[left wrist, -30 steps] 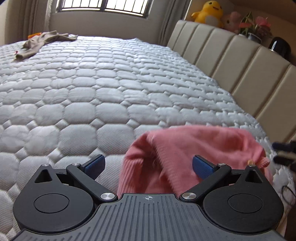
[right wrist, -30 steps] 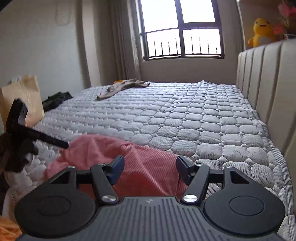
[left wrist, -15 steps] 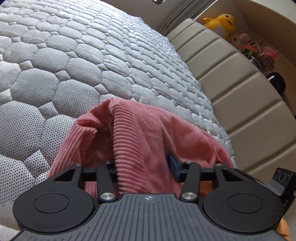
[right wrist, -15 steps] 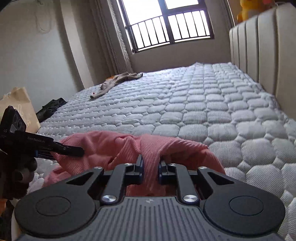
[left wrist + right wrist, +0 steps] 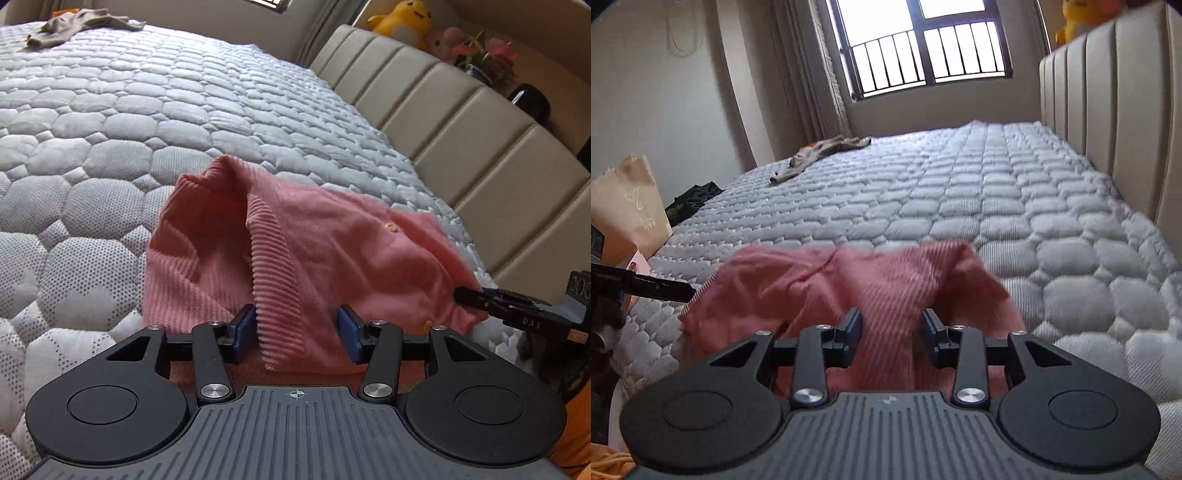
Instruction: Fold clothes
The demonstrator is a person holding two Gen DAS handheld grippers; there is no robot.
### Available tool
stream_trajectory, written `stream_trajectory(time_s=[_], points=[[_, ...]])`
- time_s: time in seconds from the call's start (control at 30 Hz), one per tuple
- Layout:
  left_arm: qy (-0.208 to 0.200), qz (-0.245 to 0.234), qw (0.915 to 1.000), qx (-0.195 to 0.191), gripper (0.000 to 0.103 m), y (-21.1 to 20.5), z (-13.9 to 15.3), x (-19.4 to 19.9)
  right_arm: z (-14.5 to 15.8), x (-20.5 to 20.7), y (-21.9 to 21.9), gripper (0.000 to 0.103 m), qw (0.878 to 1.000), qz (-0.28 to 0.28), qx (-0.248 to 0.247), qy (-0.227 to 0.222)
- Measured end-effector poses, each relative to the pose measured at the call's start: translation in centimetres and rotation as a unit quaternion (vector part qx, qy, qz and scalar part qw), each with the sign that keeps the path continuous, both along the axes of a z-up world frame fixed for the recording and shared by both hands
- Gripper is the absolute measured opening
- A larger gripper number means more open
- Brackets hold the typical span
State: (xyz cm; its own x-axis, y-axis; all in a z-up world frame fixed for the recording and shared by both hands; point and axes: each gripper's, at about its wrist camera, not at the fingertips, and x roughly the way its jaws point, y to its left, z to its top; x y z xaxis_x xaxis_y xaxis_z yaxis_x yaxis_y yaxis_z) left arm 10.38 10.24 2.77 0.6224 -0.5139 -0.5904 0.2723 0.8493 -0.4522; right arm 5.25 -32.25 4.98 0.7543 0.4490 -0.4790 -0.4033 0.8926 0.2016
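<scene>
While lying bunched on the quilted mattress [image 5: 110,122], pink garment [image 5: 303,236] sitting between left gripper [image 5: 297,328] and right gripper [image 5: 892,334], both jaws opening, unclamped.

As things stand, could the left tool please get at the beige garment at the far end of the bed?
Probably not without travelling: the beige garment lies far up the mattress. Nothing blocks the way, but the left tool, its jaws opening, has the pink top between them.
</scene>
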Motion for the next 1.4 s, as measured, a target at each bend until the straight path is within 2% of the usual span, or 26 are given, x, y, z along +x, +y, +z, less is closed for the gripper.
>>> stream_trajectory(time_s=[0.07,0.17,0.27,0.33,0.37,0.4,0.43,0.47,0.5,0.57,0.63,0.77,0.9,0.97,1.0,1.03,1.07,1.1,1.17,1.33,1.4], points=[[-0.038,-0.005,0.9991,-0.019,0.076,0.0,1.9,-0.2,1.7,0.4,0.6,0.049,1.000,0.009,0.004,-0.030],[-0.085,-0.021,0.9949,-0.050,0.087,-0.8,4.2,0.3,1.2,2.4,2.7,0.050,0.999,0.031,0.015,-0.026],[-0.060,-0.043,0.9956,-0.057,0.088,-3.6,2.0,3.0,-2.7,4.9,5.5,0.050,0.999,0.044,-0.019,0.023],[-0.023,-0.044,0.9984,-0.025,0.088,-5.1,-1.1,4.5,-5.0,5.7,6.4,0.050,0.997,0.044,-0.051,0.044],[-0.004,-0.044,0.9990,-0.008,0.081,-5.8,-2.6,5.3,-5.0,5.6,6.2,0.050,0.997,0.047,-0.050,0.041],[-0.009,-0.045,0.9989,0.007,0.076,-6.1,-3.1,5.2,-4.3,5.5,5.9,0.051,0.997,0.051,-0.048,0.039],[-0.018,-0.048,0.9986,0.012,0.076,-5.8,-2.7,4.8,-3.3,5.3,5.4,0.051,0.997,0.053,-0.045,0.032],[-0.025,-0.048,0.9985,0.006,0.081,-5.3,-1.7,4.1,-2.3,5.1,4.8,0.054,0.998,0.054,-0.040,0.020],[-0.041,-0.046,0.9981,0.002,0.094,-4.5,-0.7,3.4,-1.4,4.9,4.1,0.056,0.998,0.054,-0.036,0.008],[-0.077,-0.042,0.9961,-0.004,0.096,-2.9,1.4,1.9,0.2,5.4,2.8,0.061,0.998,0.042,-0.034,-0.012],[-0.099,-0.011,0.9948,0.023,0.096,-1.0,2.6,1.4,1.0,6.5,1.8,0.061,0.999,0.027,-0.034,-0.020],[-0.025,0.057,0.9974,0.035,0.097,1.8,0.5,3.0,1.2,9.3,1.2,0.063,0.999,0.032,-0.036,-0.003],[0.037,0.050,0.9978,0.026,0.097,2.0,-2.5,3.0,-0.6,11.8,-0.2,0.067,0.999,0.009,-0.027,0.030],[0.033,0.043,0.9984,0.018,0.096,1.8,-2.9,3.0,-2.1,12.6,-1.2,0.067,0.998,-0.009,-0.002,0.059],[0.027,0.039,0.9987,0.017,0.092,1.5,-2.9,3.1,-2.9,12.9,-1.7,0.067,0.997,-0.016,0.010,0.073],[0.018,0.034,0.9990,0.021,0.083,1.1,-2.7,3.2,-3.7,12.9,-2.0,0.067,0.996,-0.019,0.018,0.083],[0.010,0.027,0.9991,0.031,0.055,0.5,-2.5,3.5,-4.4,12.8,-2.3,0.067,0.995,-0.022,0.024,0.091],[0.003,0.020,0.9990,0.039,0.039,0.1,-2.3,3.9,-4.8,12.6,-2.3,0.067,0.995,-0.021,0.025,0.093],[-0.010,0.006,0.9983,0.057,0.028,-0.6,-1.9,4.7,-5.1,12.2,-2.4,0.064,0.995,-0.020,0.025,0.094],[-0.032,-0.011,0.9932,0.111,0.021,-2.1,-0.5,9.2,-4.4,10.3,-1.9,0.043,0.996,-0.002,0.026,0.089],[-0.059,-0.005,0.9881,0.142,0.018,-2.6,0.1,11.2,-4.2,9.2,-1.0,0.039,0.995,0.016,0.027,0.098]])
